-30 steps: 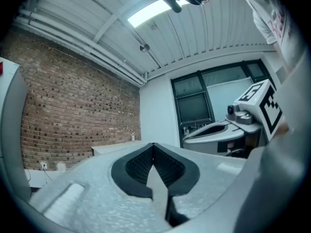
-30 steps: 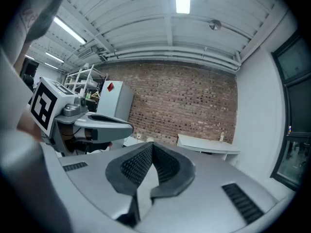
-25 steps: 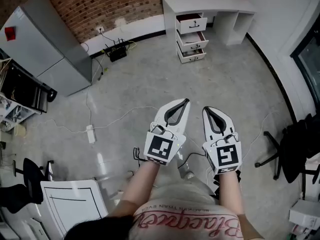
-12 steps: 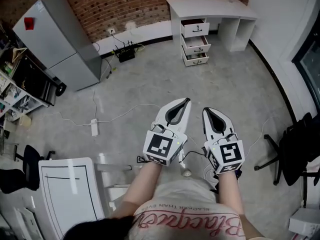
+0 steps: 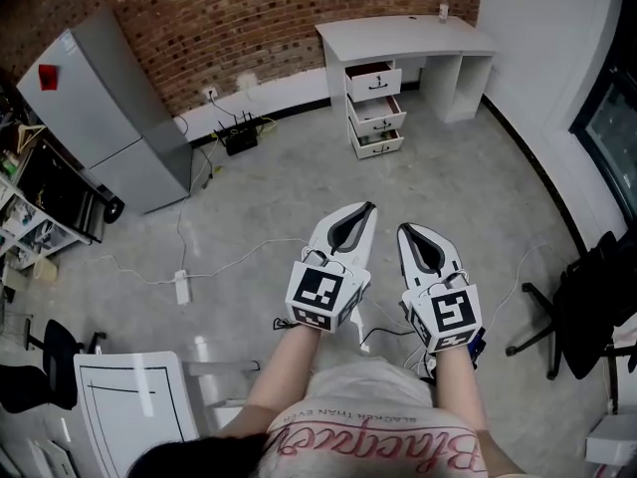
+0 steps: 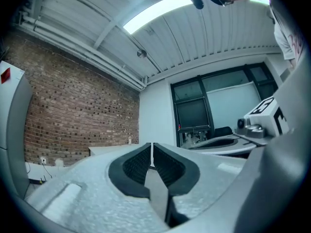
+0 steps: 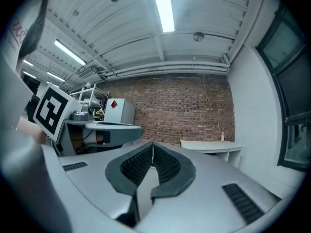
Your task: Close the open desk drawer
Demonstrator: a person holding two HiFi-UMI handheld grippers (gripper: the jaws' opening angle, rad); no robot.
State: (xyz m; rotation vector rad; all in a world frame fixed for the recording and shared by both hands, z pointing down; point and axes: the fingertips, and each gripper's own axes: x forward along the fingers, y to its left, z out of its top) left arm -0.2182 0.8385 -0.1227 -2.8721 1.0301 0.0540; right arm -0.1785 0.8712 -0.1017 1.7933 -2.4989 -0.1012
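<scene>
A white desk (image 5: 403, 38) stands against the brick wall at the far end of the room. Under it is a stack of three drawers. The top drawer (image 5: 374, 80) and the middle drawer (image 5: 378, 118) are pulled out and show their insides. My left gripper (image 5: 370, 207) and right gripper (image 5: 403, 230) are held side by side at waist height, far short of the desk and pointing toward it. Both are shut with nothing between the jaws. In the left gripper view the closed tips (image 6: 152, 144) meet in front of the desk top (image 6: 112, 150). The right gripper view shows its closed tips (image 7: 152, 143) the same way.
A grey fridge (image 5: 109, 108) stands at the left wall, with shelving (image 5: 40, 207) beside it. A power strip (image 5: 180, 285) and cables lie on the concrete floor. A black office chair (image 5: 587, 307) is at the right, a white table (image 5: 129, 406) at the near left.
The whole view has advanced toward the desk, which sits lower in the frame. Both grippers keep the same pose, side by side and shut.
</scene>
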